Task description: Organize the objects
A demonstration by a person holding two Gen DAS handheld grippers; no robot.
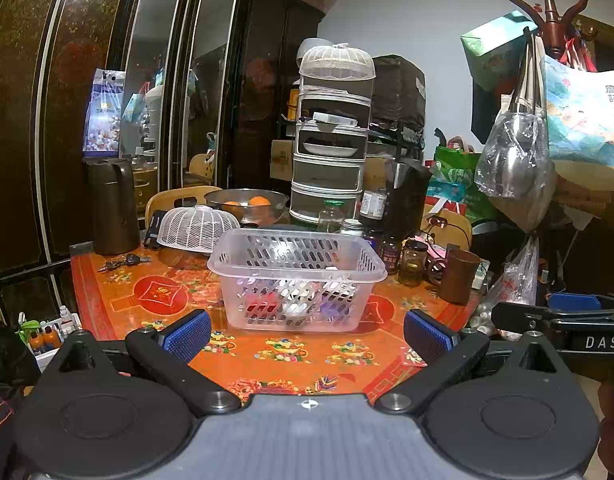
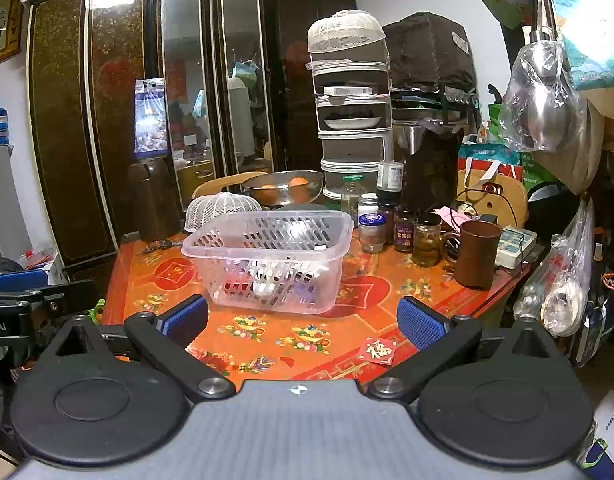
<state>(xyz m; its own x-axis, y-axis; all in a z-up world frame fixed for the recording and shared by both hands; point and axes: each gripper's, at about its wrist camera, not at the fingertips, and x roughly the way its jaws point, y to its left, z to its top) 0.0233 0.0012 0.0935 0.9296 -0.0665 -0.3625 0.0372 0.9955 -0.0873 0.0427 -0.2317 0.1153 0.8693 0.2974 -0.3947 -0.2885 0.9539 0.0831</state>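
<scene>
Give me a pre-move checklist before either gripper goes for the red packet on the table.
1. Left gripper open, nothing held: ok.
2. Right gripper open, nothing held: ok.
3. Red packet in view, lying flat near the table edge: ok.
4. Nothing between right gripper and packet: ok.
5. Clear basket upright, open on top: ok.
6. Room left in basket: cannot tell.

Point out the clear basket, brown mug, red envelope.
clear basket (image 2: 267, 264): right wrist view, front wall.
brown mug (image 2: 478, 254): right wrist view, side of body.
red envelope (image 2: 377, 351): right wrist view, centre of face.
</scene>
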